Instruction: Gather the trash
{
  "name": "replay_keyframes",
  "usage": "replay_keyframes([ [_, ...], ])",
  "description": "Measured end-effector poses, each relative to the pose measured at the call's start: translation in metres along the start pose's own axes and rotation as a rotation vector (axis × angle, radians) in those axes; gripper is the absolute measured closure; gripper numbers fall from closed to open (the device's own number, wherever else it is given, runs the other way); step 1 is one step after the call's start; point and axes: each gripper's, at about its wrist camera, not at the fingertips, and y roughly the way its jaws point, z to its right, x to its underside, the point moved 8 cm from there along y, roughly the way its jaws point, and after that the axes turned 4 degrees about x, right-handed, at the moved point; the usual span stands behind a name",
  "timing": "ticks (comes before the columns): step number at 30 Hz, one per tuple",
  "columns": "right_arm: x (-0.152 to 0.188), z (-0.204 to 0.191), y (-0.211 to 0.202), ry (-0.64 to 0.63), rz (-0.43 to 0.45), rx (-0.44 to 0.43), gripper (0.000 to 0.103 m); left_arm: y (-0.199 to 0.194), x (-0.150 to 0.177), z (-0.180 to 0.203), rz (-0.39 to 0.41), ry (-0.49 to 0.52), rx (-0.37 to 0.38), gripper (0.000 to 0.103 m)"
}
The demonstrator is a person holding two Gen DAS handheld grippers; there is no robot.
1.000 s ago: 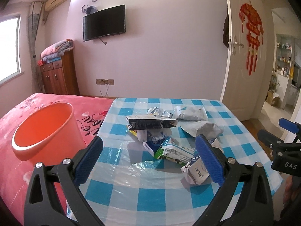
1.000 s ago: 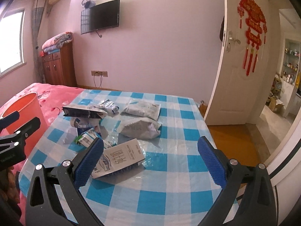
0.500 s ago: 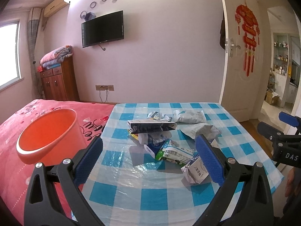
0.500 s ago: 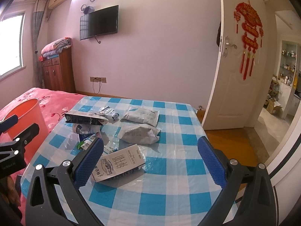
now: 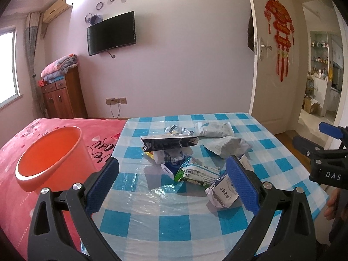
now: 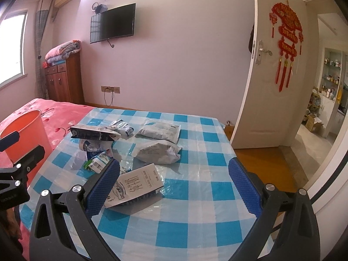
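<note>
Left gripper (image 5: 173,183) and right gripper (image 6: 174,181) — fingers spread, empty; white carton (image 6: 136,183) partly hidden behind the right gripper's left finger (image 6: 102,188); orange bin (image 5: 52,159) well left.

Both grippers — left (image 5: 173,183), right (image 6: 174,184) — pulled back, upward.

The room is brightly and evenly lit, with a ceiling light blown out at the top of the left wrist view and daylight from the window (image 6: 12,47) at far left. Glare sheens the clear plastic over the checked worktop (image 5: 174,198), and the wrappers cast soft, short shadows. Both views are sharp; fisheye bends the door (image 6: 250,76) and walls, with black vignette corners.
</note>
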Motion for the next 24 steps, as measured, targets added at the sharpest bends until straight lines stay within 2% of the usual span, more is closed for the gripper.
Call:
replay_keyframes([
  [16,0.011,0.007,0.016,0.018,-0.034,-0.007,0.004,0.023,0.015,0.023,-0.063,0.073,0.046,0.004],
  [21,0.022,0.009,0.029,0.023,-0.076,-0.028,0.004,0.038,0.025,0.042,-0.112,0.128,0.123,0.004],
  [24,0.034,0.016,0.042,0.055,-0.131,-0.062,0.004,0.047,0.03,0.057,-0.138,0.18,0.167,0.004],
])
